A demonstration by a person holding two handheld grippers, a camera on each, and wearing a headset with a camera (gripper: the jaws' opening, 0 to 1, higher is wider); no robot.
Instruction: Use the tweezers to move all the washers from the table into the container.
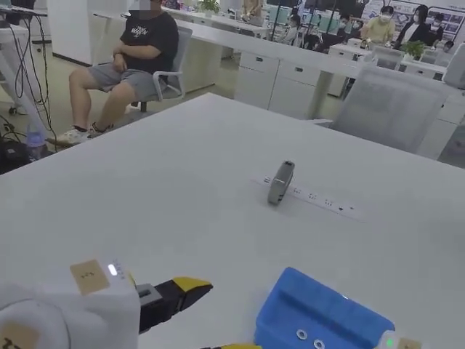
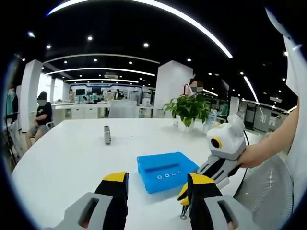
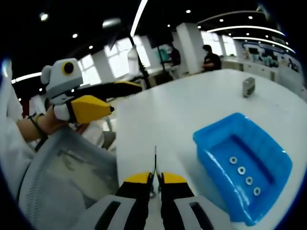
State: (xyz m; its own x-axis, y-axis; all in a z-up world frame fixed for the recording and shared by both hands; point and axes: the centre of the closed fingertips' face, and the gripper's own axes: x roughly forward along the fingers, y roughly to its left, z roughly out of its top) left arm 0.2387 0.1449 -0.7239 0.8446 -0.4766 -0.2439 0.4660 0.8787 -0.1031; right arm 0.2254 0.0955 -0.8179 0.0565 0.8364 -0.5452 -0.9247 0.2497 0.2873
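Right gripper (image 3: pixel 154 178) is clamped on the tweezers (image 3: pixel 155 160), a skinny silver pair pointing straight to 12 o'clock. Blue container (image 3: pixel 211 137) at 3 o'clock has four washers (image 3: pixel 241 170) lined up inside; left gripper (image 2: pixel 157 183) is wide open.

Blue container (image 3: pixel 211 139), seemingly silver washers (image 3: pixel 241 170), white table (image 1: pixel 182 189), yellow-tipped black jaws.

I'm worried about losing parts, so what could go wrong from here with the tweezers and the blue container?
The tweezers jut thin from the shut right tongs; they might twist or slip. These tongs hover near the table edge by a mesh chair, so a dropped part could fall off.
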